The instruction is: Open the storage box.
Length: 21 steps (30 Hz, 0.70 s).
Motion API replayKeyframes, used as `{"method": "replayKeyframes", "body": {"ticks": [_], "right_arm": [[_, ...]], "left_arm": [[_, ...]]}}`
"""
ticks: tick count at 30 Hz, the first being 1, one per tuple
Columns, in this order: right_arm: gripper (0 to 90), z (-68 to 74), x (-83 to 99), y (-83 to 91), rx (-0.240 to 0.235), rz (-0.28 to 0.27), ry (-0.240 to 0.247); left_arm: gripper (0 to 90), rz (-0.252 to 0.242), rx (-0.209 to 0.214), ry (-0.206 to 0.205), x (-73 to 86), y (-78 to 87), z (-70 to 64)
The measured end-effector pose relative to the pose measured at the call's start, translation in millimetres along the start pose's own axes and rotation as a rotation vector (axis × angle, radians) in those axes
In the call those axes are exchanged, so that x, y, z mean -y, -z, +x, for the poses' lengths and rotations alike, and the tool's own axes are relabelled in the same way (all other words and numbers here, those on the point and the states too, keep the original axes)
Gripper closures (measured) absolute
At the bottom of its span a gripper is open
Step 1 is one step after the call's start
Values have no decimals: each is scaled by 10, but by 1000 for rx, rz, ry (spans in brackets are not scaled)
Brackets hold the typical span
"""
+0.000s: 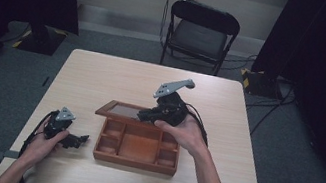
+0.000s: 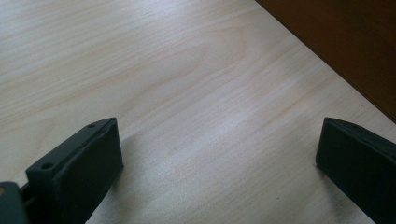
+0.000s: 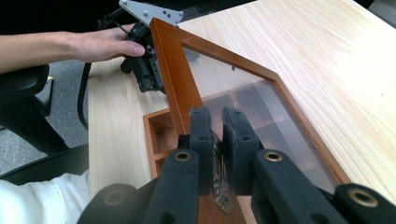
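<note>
My table [image 1: 103, 76], pale wood, filled the frame's centre; a compartmented wooden box [image 1: 137, 147] sat on it, lower centre, nearest the front edge.

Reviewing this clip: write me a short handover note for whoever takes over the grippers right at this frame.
Right gripper: jaws nearly shut on the front edge of the glass-paned lid of the wooden box, holding it partly raised.
Left gripper: open, empty, resting low on the table left of the box, beside its side wall.
Box: mid-table, compartments look empty as far as they show.
Done: lid gripped and lifted partway.
Left: probably finish swinging the lid; the left gripper could steady the box.
</note>
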State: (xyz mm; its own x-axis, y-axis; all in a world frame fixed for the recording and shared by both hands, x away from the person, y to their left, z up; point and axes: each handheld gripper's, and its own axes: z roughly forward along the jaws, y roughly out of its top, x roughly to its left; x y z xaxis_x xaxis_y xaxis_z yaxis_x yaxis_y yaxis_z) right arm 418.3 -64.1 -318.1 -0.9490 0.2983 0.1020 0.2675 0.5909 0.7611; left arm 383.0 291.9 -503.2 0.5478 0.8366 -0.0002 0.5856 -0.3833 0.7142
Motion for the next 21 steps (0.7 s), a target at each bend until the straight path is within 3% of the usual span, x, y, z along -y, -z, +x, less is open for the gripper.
{"method": "replayKeyframes", "body": {"ticks": [21], "right_arm": [[833, 1, 3, -4, -2, 3, 5]], "left_arm": [[0, 0, 0, 0, 0, 0, 0]]}}
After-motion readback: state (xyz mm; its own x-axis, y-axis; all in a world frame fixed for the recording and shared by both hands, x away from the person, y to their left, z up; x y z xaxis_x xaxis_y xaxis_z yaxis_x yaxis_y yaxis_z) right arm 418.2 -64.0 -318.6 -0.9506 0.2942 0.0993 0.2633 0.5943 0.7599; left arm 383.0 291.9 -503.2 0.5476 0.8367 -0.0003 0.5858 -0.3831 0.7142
